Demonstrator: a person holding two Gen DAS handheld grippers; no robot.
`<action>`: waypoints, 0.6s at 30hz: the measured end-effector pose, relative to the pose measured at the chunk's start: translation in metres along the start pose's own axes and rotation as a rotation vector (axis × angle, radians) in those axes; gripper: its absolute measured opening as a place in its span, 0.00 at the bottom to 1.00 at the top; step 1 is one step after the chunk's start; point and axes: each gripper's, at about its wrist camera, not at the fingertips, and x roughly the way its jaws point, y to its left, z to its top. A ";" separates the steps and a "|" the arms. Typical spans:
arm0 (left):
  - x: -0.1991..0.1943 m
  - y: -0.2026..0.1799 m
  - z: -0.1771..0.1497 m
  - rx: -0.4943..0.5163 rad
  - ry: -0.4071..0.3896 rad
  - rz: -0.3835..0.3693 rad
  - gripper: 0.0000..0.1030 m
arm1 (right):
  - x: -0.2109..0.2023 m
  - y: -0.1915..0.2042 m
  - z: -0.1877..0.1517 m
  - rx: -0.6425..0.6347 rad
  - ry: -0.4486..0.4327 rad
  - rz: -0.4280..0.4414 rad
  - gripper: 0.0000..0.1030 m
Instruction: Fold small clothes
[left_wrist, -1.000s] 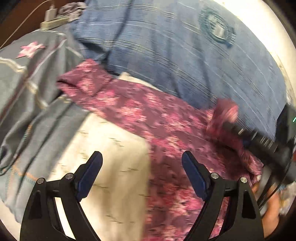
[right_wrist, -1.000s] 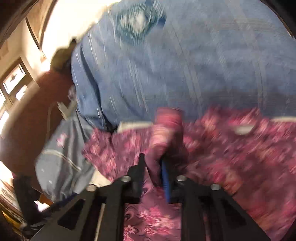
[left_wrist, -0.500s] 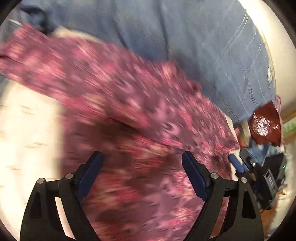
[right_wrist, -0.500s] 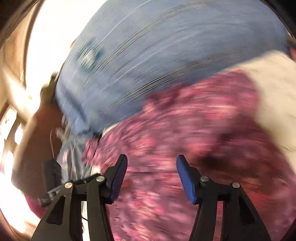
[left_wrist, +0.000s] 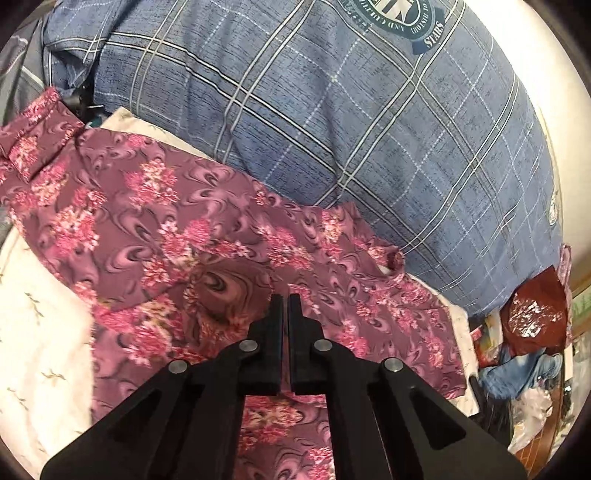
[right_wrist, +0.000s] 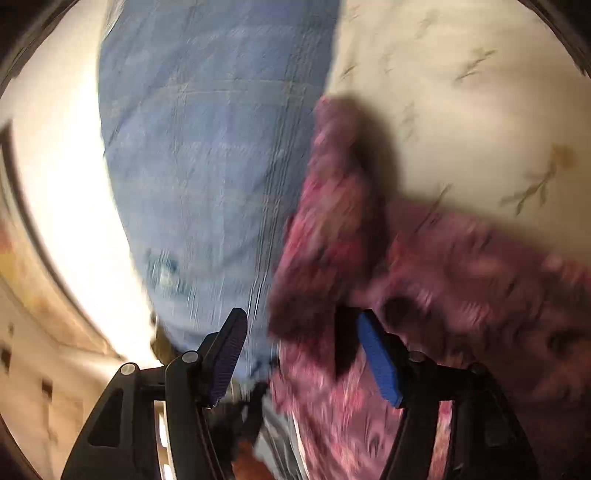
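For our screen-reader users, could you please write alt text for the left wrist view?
The left gripper, fingers closed together, pinches a maroon floral garment spread over a cream sheet. A large blue plaid pillow lies behind it, and a red foil bag sits at the right edge.

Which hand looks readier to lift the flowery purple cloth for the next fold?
Probably the left gripper: its fingers are shut on the flowery purple cloth. The right gripper is open, with cloth between its fingers.

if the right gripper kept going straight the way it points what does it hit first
Most likely the floral garment: a raised fold stands between the open right gripper fingers. The blue plaid pillow lies beyond; blur makes depth uncertain.
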 end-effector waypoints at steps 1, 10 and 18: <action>0.000 0.002 0.001 -0.006 0.011 0.002 0.01 | -0.002 -0.004 0.003 0.045 -0.039 0.004 0.57; 0.042 0.006 -0.017 0.067 0.146 0.156 0.01 | -0.044 0.006 0.045 -0.172 -0.173 -0.269 0.07; 0.004 0.021 -0.003 0.002 0.112 0.085 0.09 | -0.068 0.031 0.018 -0.257 -0.095 -0.240 0.22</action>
